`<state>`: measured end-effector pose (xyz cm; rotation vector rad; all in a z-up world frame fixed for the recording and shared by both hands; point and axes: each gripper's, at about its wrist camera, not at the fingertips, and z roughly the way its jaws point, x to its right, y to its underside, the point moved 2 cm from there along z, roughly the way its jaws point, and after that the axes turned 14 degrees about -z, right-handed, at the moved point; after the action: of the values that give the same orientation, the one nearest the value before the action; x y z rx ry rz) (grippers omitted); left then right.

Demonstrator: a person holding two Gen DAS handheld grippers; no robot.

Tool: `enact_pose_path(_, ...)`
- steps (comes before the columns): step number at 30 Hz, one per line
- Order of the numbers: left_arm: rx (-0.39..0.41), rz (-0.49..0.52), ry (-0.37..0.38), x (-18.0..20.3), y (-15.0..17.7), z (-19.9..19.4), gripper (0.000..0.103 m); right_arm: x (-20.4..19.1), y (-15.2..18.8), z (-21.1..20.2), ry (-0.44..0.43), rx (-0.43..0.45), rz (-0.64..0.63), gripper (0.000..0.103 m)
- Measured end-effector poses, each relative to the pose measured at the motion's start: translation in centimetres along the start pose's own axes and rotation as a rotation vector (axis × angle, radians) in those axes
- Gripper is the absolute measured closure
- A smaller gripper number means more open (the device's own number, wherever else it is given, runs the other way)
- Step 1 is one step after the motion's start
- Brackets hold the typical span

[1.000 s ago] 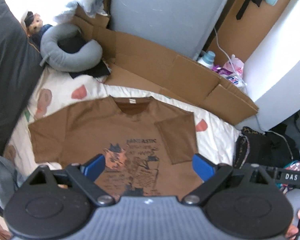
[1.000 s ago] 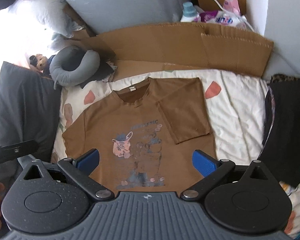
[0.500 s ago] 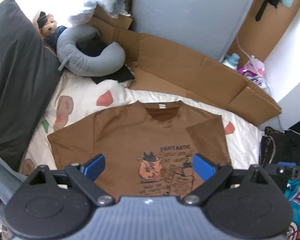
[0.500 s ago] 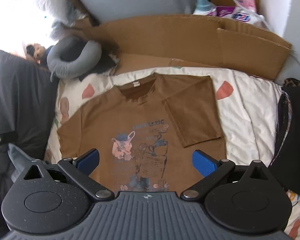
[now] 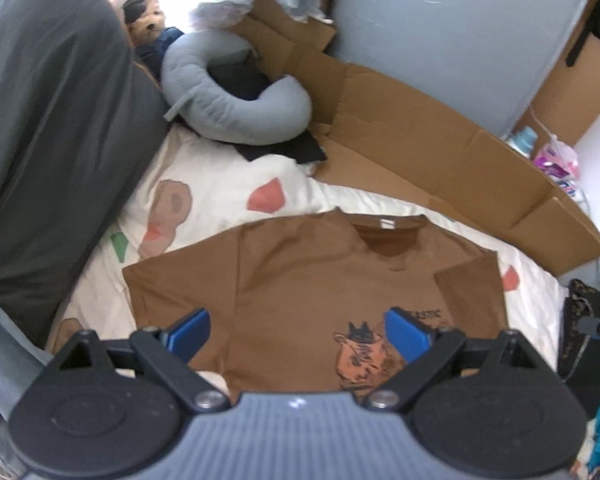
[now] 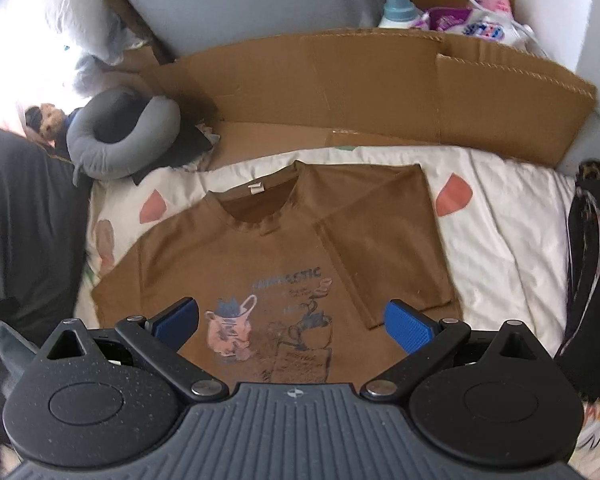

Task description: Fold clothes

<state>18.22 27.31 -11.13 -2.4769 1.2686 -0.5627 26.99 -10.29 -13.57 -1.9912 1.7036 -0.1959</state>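
A brown T-shirt [image 5: 312, 276] [image 6: 244, 256] with a printed cat graphic lies flat on the patterned white bedsheet [image 5: 220, 184] [image 6: 500, 216]. Its right sleeve [image 6: 380, 248] is folded in over the chest; the left sleeve [image 5: 172, 284] still lies spread out. My left gripper [image 5: 298, 334] hovers open above the shirt's left half, blue pads empty. My right gripper [image 6: 292, 326] hangs open over the lower middle of the shirt, above the print, holding nothing.
A grey neck pillow [image 5: 236, 100] [image 6: 120, 140] and a small doll [image 5: 146, 28] lie at the bed's head. Flattened cardboard [image 5: 440, 160] [image 6: 360, 92] lines the far side. A dark pillow [image 5: 48, 120] borders the left; dark clothes [image 6: 592, 272] lie on the right.
The left gripper has swung left, so the shirt's spread left sleeve now sits in front of it. The right gripper has come lower and closer to the shirt. Both stay open.
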Motion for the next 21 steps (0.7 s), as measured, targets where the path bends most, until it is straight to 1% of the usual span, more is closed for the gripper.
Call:
enact_pose_path(4,0.007,-0.036,-0.002,-2.0,0.1,1.6,0.007,-0.6,-0.5,1.8,0.036,0.017,-0.059,0.001)
enact_pose_path(7,-0.001,-0.033,-0.004,-3.1,0.2,2.8,0.007,-1.5,-0.6,3.0,0.070,0.013,-0.106,0.001)
enact_pose_path(10,0.001,-0.084,-0.010,-4.6,-0.1,3.7,0.007,-3.0,-1.2,3.7,0.053,-0.002,-0.182,0.001)
enact_pose_path(12,0.001,-0.108,-0.015,-5.3,-0.2,4.2,0.007,-4.0,-1.9,4.3,0.018,0.000,-0.216,0.001)
enact_pose_path(17,0.032,-0.099,-0.020,-6.5,-0.3,5.7,0.009,-5.6,-2.5,7.4,-0.034,-0.002,-0.231,0.001)
enact_pose_path(20,0.045,-0.122,-0.026,-7.8,-0.3,7.1,0.011,-6.6,-2.5,9.6,-0.071,0.004,-0.259,0.001)
enact_pose_path(21,0.048,-0.133,-0.028,-8.4,-0.3,7.5,0.013,-6.9,-2.5,10.3,-0.067,0.009,-0.267,0.001)
